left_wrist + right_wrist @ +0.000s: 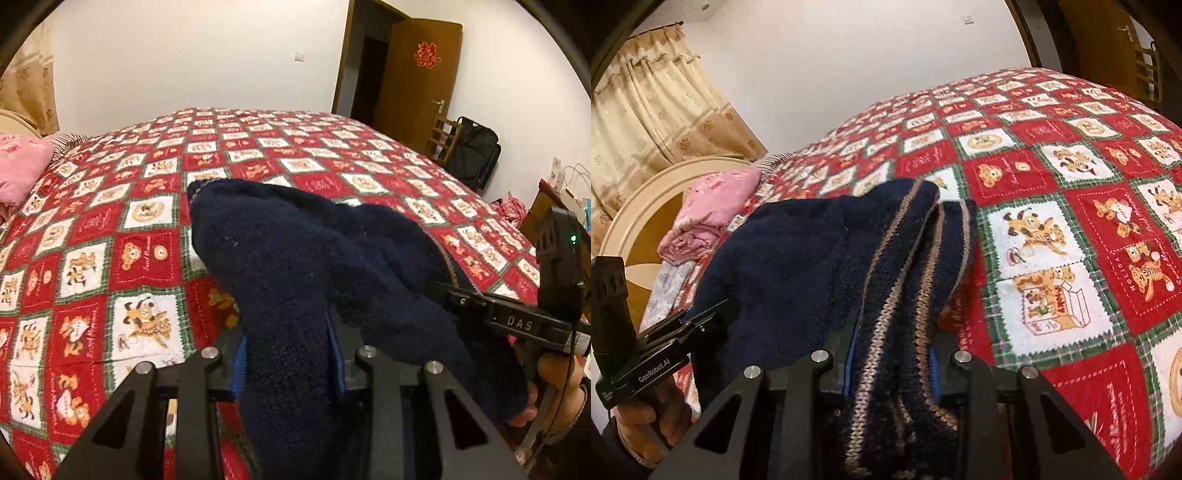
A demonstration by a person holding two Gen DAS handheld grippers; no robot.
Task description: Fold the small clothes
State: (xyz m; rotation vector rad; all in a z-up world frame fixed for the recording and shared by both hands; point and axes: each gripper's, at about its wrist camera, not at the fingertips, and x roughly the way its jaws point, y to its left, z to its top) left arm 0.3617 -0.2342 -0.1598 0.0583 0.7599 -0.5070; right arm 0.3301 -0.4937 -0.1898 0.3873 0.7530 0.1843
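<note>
Both claws angled downward: left claw (pixel 288 362) and right claw (pixel 892 373) clench navy sweater (pixel 295 266).

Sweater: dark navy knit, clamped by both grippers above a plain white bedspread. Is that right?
Not quite. The sweater is clamped by the left gripper and right gripper, but both wrist views show the bedspread is a red, white and green cartoon patchwork.

The sweater (pixel 798 258) is showing navy, its ribbed edge striped in tan. The quilt (pixel 110 236) is showing red and white squares – green-bordered, with orange cartoon animals. The pillow (pixel 716 199) is showing pink; the curtain (pixel 653 107) is showing beige – gold motifs.
</note>
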